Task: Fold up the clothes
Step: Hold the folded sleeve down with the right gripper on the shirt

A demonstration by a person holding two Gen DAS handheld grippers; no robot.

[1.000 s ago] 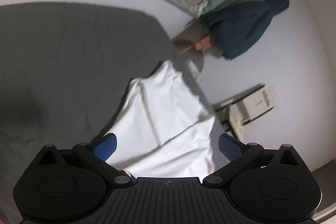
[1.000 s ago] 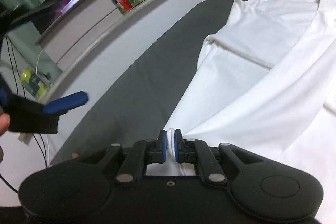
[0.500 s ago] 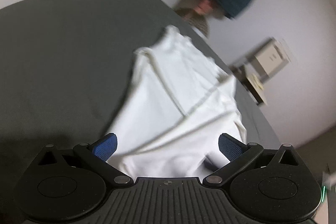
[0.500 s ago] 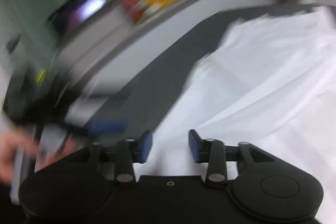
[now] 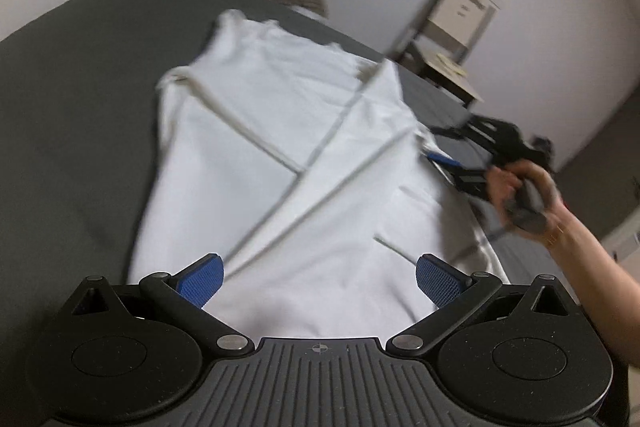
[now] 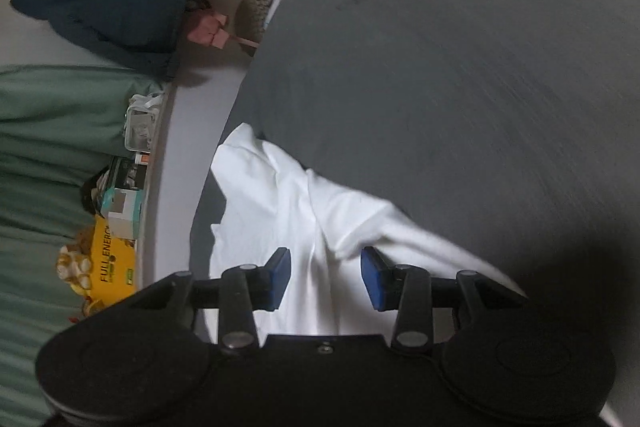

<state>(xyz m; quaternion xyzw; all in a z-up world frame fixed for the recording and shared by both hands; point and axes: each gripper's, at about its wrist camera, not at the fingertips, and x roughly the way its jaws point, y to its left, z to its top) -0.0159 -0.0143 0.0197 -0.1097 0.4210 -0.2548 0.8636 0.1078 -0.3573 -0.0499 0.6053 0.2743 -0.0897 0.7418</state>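
Observation:
A white shirt lies partly folded on the dark grey bed cover. My left gripper is open and empty just above the shirt's near end. The right gripper shows in the left wrist view at the shirt's right edge, held by a hand. In the right wrist view my right gripper is open with the white shirt between and below its blue pads, not pinched.
A grey wall ledge runs beside the bed with boxes and a yellow carton. A dark blue garment hangs near a woven basket. A small wooden chair stands beyond the bed.
My right gripper has opened and let go of the shirt edge, then swung round to the shirt's right side. My left gripper stayed open and tilted towards the shirt.

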